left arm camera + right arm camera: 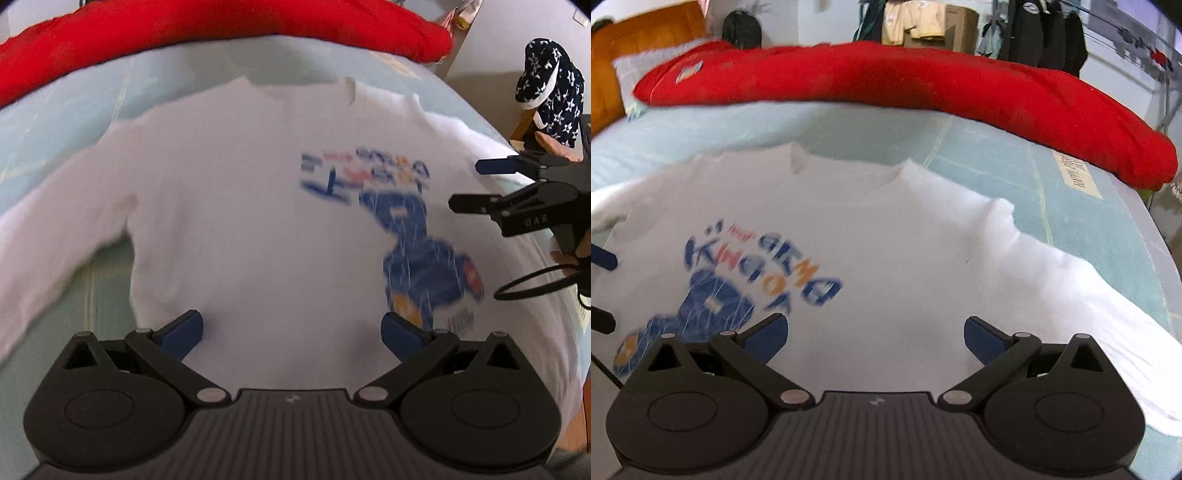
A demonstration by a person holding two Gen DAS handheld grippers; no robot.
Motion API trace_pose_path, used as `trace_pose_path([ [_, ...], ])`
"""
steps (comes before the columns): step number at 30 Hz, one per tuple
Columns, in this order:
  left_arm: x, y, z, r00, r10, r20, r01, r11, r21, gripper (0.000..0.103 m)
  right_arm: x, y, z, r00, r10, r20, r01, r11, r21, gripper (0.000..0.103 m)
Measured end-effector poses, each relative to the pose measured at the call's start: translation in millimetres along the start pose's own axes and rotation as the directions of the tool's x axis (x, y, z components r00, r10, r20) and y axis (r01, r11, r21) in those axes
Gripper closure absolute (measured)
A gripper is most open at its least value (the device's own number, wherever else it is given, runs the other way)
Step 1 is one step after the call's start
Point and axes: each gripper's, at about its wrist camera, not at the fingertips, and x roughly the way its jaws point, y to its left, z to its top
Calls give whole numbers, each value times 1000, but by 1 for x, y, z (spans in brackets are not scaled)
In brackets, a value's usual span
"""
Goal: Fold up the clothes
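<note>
A white long-sleeved shirt [236, 206] with a blue and orange print [406, 229] lies face up and spread flat on a pale blue bed, collar away from me. My left gripper [291, 332] hovers open above its hem, nothing between the blue pads. In the right wrist view the same shirt [908, 258] fills the middle, print [746, 284] at the left, one sleeve [1089, 306] running out to the right. My right gripper [875, 336] is open above the shirt's lower body. It also shows in the left wrist view as the right gripper [465, 184], open, over the shirt's right edge.
A long red cushion [923, 81] lies across the far side of the bed [1071, 192]. A dark star-patterned garment [550, 92] hangs over a chair beyond the bed's right edge. Clothes hang on a rack [1045, 33] behind. A hand [565, 254] holds the right gripper.
</note>
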Motion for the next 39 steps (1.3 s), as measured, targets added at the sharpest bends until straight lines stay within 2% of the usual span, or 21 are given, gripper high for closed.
trace_pose_path([
  [3, -12, -4, -21, 999, 14, -30, -15, 1000, -5, 1, -7, 9, -15, 999, 18, -46, -19, 1000, -20, 0],
  [6, -27, -14, -27, 999, 28, -15, -28, 1000, -5, 1, -17, 13, -30, 997, 39, -69, -40, 999, -10, 0],
  [10, -35, -30, -32, 999, 33, -3, -33, 999, -5, 1, -33, 21, -31, 996, 87, -30, -89, 995, -41, 0],
  [13, -28, -46, -43, 996, 84, -44, -84, 996, -2, 1, -38, 24, -33, 988, 155, -10, -155, 986, -62, 0],
  [16, -26, -48, -65, 980, 157, -125, -167, 983, -74, 1, -36, 20, -44, 978, 200, -63, -205, 976, -79, 0],
  [20, -49, -56, -65, 955, 274, -108, -288, 947, -144, 1, -52, 5, -65, 969, 228, -96, -239, 964, -113, 0],
  [22, -52, -64, -57, 965, 257, -47, -261, 956, -135, 1, -61, -3, -71, 965, 244, -94, -254, 961, -109, 0],
  [25, -38, -76, -53, 977, 212, -11, -212, 973, -92, 1, -73, -8, -76, 963, 262, -57, -266, 961, -78, 0],
  [29, -21, -76, -67, 988, 142, -55, -143, 990, -14, 1, -76, 1, -82, 963, 268, -33, -269, 962, -38, 0],
  [32, -35, -48, -78, 993, 110, -43, -112, 993, -41, 1, -73, 12, -93, 969, 240, -60, -241, 971, -9, 0],
  [35, -58, -24, -78, 996, 79, -40, -82, 993, -87, 1, -77, 24, -101, 983, 167, -79, -168, 986, -11, 0],
  [38, -74, -12, -72, 998, -62, 16, 64, 988, -137, 1, -86, 40, -100, 989, 122, -88, -124, 992, -15, 0],
  [39, -71, -11, -72, 996, -85, 23, 87, 988, -127, 1, -87, 47, -101, 988, 123, -94, -125, 992, -17, 0],
])
